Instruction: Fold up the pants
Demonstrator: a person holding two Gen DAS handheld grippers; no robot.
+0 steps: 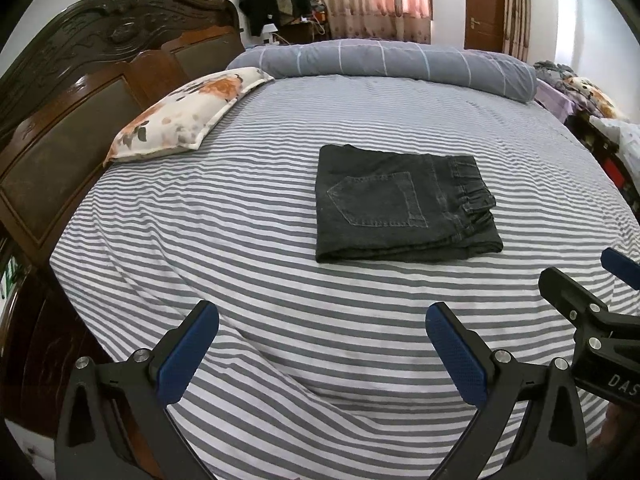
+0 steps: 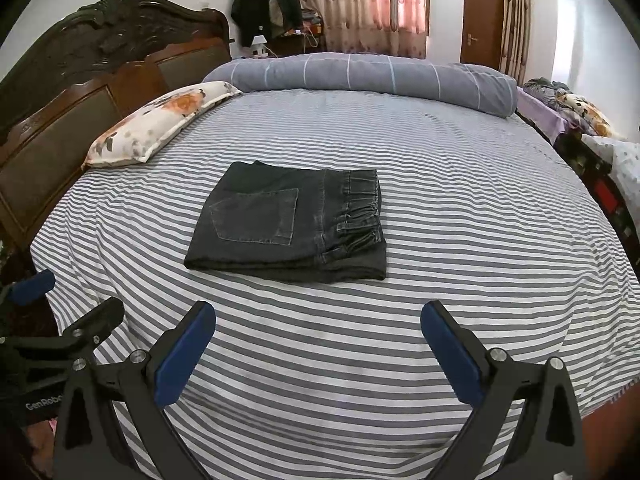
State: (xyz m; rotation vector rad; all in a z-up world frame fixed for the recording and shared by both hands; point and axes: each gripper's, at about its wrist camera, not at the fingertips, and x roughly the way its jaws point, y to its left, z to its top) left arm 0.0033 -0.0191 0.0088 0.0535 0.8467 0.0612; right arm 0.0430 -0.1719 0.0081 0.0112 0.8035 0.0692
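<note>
Blue-padded fingers [image 1: 188, 354] of the left gripper [image 1: 322, 352] fill the bottom of its own view, spread wide with nothing between them; right gripper [image 2: 318, 350] likewise spread and empty, held low over the striped sheet [image 2: 460, 240]. Each gripper shows at the edge of the other's view, so the two sit side by side near the front edge of the bed. Pants [image 2: 288, 228], dark denim, lie well ahead of both, in the middle of the bed: a compact rectangular stack, back pocket up, elastic waistband on the right side, fold edges toward the cameras. Floral pillow [image 1: 180, 116] and rolled grey duvet [image 1: 400, 64] sit farther back, clear of the garment. Judgement: folding looks complete or nearly so. Lower layers peek out a little at the near right corner. If a finishing touch is wanted, press or nudge that corner square with one pad, lightly, without dragging the stack; otherwise keep both grippers clear.
</note>
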